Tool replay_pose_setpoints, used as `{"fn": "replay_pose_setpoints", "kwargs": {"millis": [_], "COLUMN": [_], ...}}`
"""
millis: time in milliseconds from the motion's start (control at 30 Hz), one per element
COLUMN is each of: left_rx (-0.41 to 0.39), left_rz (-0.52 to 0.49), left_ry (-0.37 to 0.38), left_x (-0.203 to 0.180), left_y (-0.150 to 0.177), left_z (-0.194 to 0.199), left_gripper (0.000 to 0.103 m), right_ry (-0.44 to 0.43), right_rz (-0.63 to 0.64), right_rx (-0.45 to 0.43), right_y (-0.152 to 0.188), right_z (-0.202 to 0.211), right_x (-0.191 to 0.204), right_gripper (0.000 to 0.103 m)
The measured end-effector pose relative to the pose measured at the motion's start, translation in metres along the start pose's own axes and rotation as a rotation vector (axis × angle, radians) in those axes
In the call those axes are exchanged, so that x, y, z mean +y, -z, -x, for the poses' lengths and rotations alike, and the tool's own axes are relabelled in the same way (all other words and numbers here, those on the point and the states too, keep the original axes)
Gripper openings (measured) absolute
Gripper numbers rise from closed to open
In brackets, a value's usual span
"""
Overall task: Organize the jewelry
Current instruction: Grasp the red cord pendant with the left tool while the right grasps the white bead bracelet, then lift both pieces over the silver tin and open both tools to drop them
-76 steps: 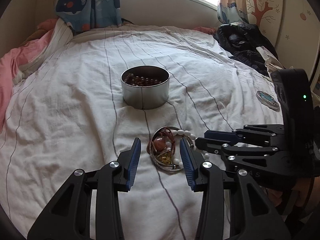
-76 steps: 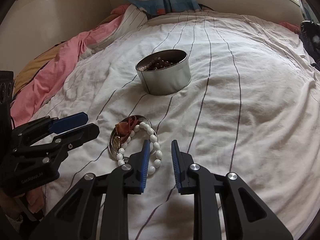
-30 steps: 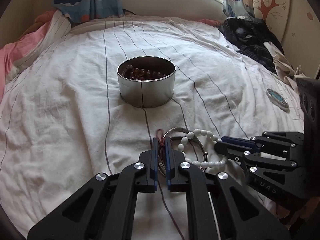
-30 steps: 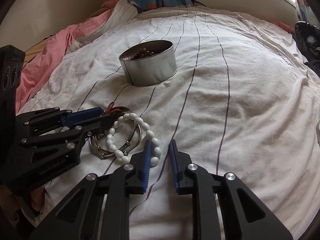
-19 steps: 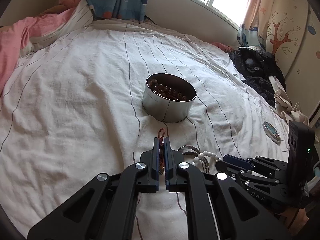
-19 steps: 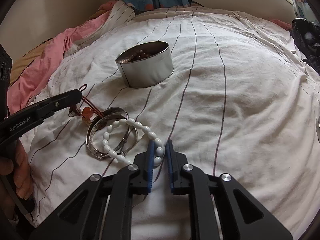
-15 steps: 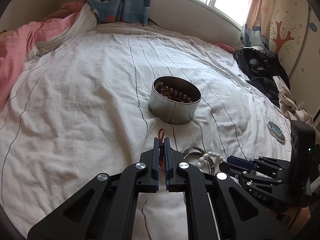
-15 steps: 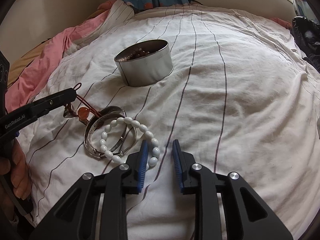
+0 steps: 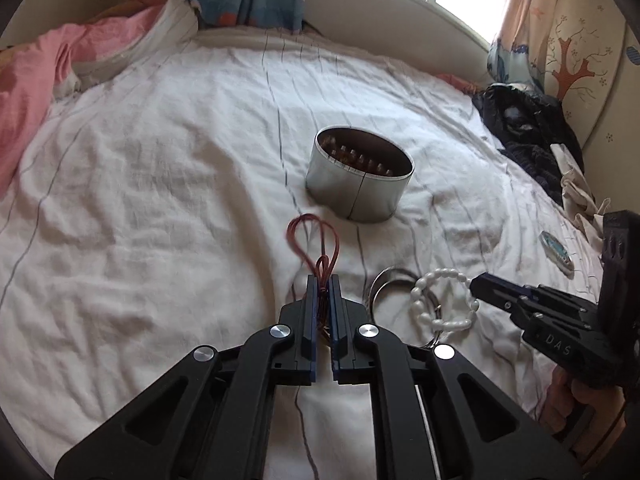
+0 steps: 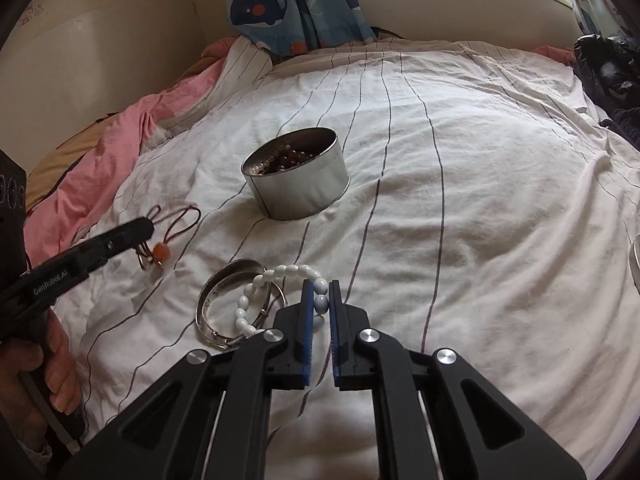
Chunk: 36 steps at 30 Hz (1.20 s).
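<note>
My left gripper point(image 9: 324, 280) is shut on a red cord necklace point(image 9: 314, 240) and holds it above the bed. In the right wrist view the left gripper point(image 10: 146, 227) shows at left, with the cord point(image 10: 176, 220) and its orange pendant point(image 10: 161, 254) hanging below it. My right gripper point(image 10: 319, 286) is shut on a white bead bracelet point(image 10: 280, 276), also seen in the left wrist view point(image 9: 440, 300). The bracelet lies across silver bangles point(image 10: 224, 300) on the sheet. A round metal tin point(image 9: 360, 178) with brown beads inside stands beyond, also in the right wrist view point(image 10: 298, 176).
The white striped sheet point(image 10: 480, 200) covers the bed. A pink blanket point(image 10: 100, 152) lies at the left edge. Dark clothes point(image 9: 532, 136) lie at the right. A small round item point(image 9: 556, 250) sits near the right edge. Whale curtains point(image 10: 296, 4) hang at the back.
My left gripper has lifted the red cord necklace away from the bangles, to the left. My right gripper opened briefly, then shut on the white bead bracelet.
</note>
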<state>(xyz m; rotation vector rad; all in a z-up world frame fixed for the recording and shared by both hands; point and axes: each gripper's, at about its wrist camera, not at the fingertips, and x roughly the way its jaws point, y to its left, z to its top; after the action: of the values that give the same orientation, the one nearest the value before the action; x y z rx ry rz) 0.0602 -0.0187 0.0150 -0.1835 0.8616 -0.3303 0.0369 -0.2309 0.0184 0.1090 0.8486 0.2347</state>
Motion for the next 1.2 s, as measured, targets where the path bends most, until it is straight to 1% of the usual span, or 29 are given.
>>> {"fn": "replay_pose_setpoints", "kwargs": {"millis": [33,67,100,133,233,267,300,367,400,433,467,500,600,633,700,767,800,833,867,967,1000,1067,1100,1133,1167,1200], "left_rx": [0.006,0.005,0.002,0.000,-0.003,-0.005,0.002,0.017,0.023,0.019,0.014,-0.001,-0.052,-0.059,-0.047,-0.014,-0.005,-0.002,0.006,0.027,0.032,0.038,0.036,0.030,0.027,0.014], "left_rz": [0.007,0.008,0.002,0.000,-0.042,-0.064,-0.083,-0.094,-0.096,-0.096,-0.098,-0.098,-0.100,-0.099,-0.087,-0.068,-0.059,-0.052,-0.051,-0.060,-0.067,-0.077,-0.081,-0.086,-0.092,-0.098], "left_ry": [-0.007,-0.019,-0.034,-0.041,-0.067,-0.079,-0.091,-0.110,-0.110,-0.109,-0.104,-0.099,-0.094,-0.095,-0.097,-0.094,-0.095,-0.096,-0.094,-0.095,-0.099,-0.107,-0.109,-0.109,-0.103,-0.101], "left_x": [0.001,0.001,0.001,0.001,-0.006,-0.009,-0.012,-0.014,-0.014,-0.013,-0.013,-0.013,-0.015,-0.014,-0.012,-0.007,-0.006,-0.004,-0.004,-0.005,-0.006,-0.008,-0.009,-0.009,-0.010,-0.012], "left_y": [0.001,0.001,0.001,0.003,0.005,0.005,0.005,0.005,0.005,0.004,0.004,0.003,0.001,0.000,-0.001,-0.001,0.000,0.000,0.000,0.002,0.002,0.003,0.004,0.004,0.004,0.004], "left_z": [-0.002,-0.002,-0.001,-0.002,-0.002,-0.002,-0.005,-0.010,-0.011,-0.010,-0.008,-0.005,0.006,0.008,0.005,-0.001,-0.003,-0.004,-0.006,-0.011,-0.013,-0.015,-0.015,-0.013,-0.012,-0.010], "left_gripper": [0.007,0.013,0.021,0.023,0.031,0.035,0.037,0.037,0.035,0.029,0.018,0.018,0.018,0.018,0.018,0.018,0.018,0.019,0.021,0.029,0.031,0.031,0.030,0.025,0.016,0.016], "right_ry": [0.011,0.014,0.015,0.019,0.021,0.024,0.024,0.025,0.024,0.013,0.009,0.004,-0.017,-0.025,-0.013,-0.004,-0.001,0.000,0.001,0.004,0.001,-0.005,-0.008,-0.013,-0.021,-0.029], "right_rz": [-0.007,-0.014,-0.017,-0.017,-0.007,-0.003,0.003,0.018,0.032,0.044,0.052,0.054,0.038,0.028,0.015,-0.004,-0.006,-0.005,0.001,0.020,0.028,0.047,0.052,0.053,0.052,0.049], "right_rx": [0.011,0.015,0.012,0.007,0.021,0.030,0.042,0.069,0.075,0.079,0.082,0.078,0.029,0.010,0.003,0.025,0.028,0.024,0.025,0.059,0.071,0.082,0.088,0.087,0.082,0.073], "right_y": [0.001,0.001,0.002,0.002,0.003,0.004,0.005,0.007,0.007,0.008,0.009,0.009,0.007,0.006,0.004,0.004,0.004,0.004,0.005,0.006,0.007,0.009,0.009,0.009,0.009,0.009], "right_z": [-0.002,-0.003,-0.002,-0.002,-0.004,-0.006,-0.008,-0.013,-0.015,-0.015,-0.015,-0.014,-0.005,-0.001,-0.001,-0.005,-0.005,-0.005,-0.005,-0.012,-0.014,-0.017,-0.017,-0.017,-0.016,-0.014], "right_x": [-0.002,-0.003,-0.004,-0.004,-0.002,-0.002,-0.001,0.002,0.005,0.007,0.009,0.009,0.007,0.006,0.003,-0.001,-0.001,-0.001,0.000,0.003,0.005,0.009,0.010,0.010,0.010,0.011], "right_gripper": [0.015,0.022,0.036,0.038,0.038,0.038,0.038,0.038,0.035,0.024,0.017,0.008,0.008,0.008,0.008,0.010,0.023,0.040,0.041,0.041,0.041,0.035,0.024,0.014,0.009,0.008]}}
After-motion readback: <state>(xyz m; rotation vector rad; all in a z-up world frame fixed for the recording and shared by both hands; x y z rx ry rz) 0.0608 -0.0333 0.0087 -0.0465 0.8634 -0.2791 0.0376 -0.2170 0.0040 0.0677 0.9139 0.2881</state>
